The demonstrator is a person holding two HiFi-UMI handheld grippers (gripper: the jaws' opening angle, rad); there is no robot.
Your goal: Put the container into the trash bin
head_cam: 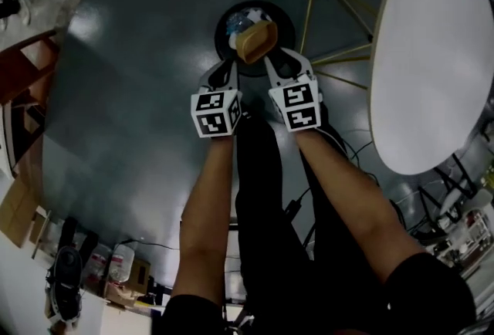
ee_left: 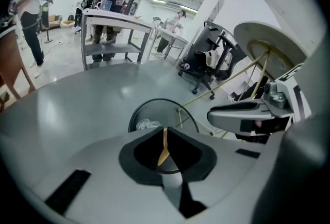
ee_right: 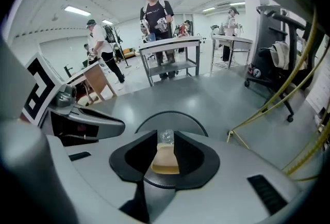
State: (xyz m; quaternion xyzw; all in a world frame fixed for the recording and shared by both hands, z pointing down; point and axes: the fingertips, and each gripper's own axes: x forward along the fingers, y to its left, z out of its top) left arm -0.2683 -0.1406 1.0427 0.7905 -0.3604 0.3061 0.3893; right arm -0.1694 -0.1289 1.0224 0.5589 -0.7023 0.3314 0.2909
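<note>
A black round trash bin (head_cam: 228,31) stands on the grey floor with both grippers held above it. A tan container (head_cam: 255,40) lies at the bin's mouth, just beyond the tips of both grippers, beside crumpled clear plastic (head_cam: 241,18). My left gripper (head_cam: 218,77) has its jaws drawn to a thin slit (ee_left: 165,141), and only a tan sliver of the container (ee_left: 163,156) shows through. My right gripper (head_cam: 279,63) stands open (ee_right: 165,146); the container (ee_right: 165,162) shows below in the gap, free of the pads, over the bin (ee_right: 193,122).
A white oval table (head_cam: 432,55) on thin yellow legs (head_cam: 324,1) stands close to the right of the bin. Wooden furniture (head_cam: 23,71) sits far left and cables (head_cam: 363,152) trail near the feet. People stand at a metal bench (ee_right: 170,47) farther off.
</note>
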